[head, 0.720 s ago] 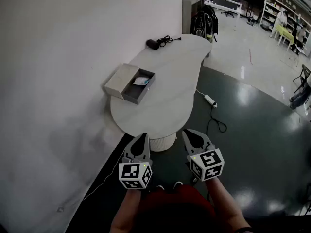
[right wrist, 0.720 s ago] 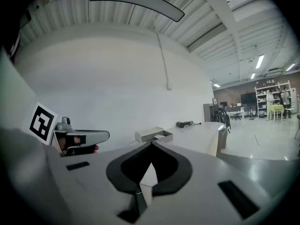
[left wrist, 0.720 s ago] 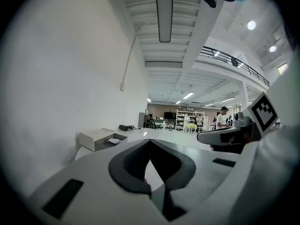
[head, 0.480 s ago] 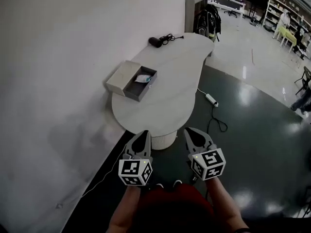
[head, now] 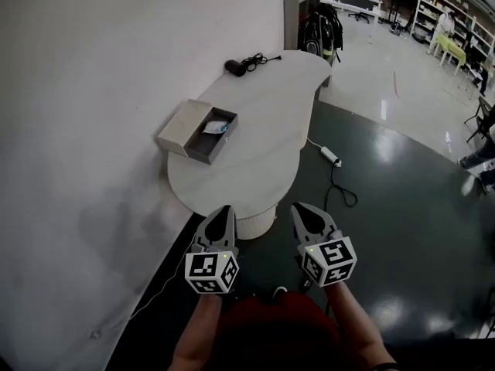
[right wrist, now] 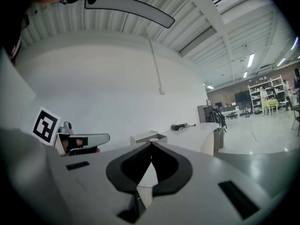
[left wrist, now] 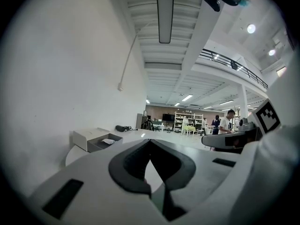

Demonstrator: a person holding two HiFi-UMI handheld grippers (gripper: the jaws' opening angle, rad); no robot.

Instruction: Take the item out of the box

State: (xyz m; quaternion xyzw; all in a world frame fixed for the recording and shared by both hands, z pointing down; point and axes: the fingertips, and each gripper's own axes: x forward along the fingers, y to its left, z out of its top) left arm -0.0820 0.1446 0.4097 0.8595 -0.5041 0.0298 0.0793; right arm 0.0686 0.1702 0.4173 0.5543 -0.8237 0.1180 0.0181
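An open grey box (head: 210, 137) lies near the left edge of a white curved table (head: 263, 122), its lid (head: 178, 127) resting beside it. A small white and blue item (head: 215, 127) lies inside. Both grippers hang short of the table's near end, above the dark floor, well apart from the box. My left gripper (head: 223, 211) is shut and empty, and so is my right gripper (head: 300, 209). In the left gripper view the box (left wrist: 96, 140) and the item (left wrist: 108, 141) show far ahead on the left. The right gripper view shows the box (right wrist: 147, 137) beyond the closed tips.
A black device with a coiled cable (head: 238, 66) sits at the table's far end. A power strip (head: 329, 156) and its cord lie on the floor right of the table. A white wall (head: 85, 130) runs along the left. A backpack (head: 321, 28) stands behind the table.
In the head view the table and box have slid slightly left and up. Both grippers stay shut and hold nearly the same place.
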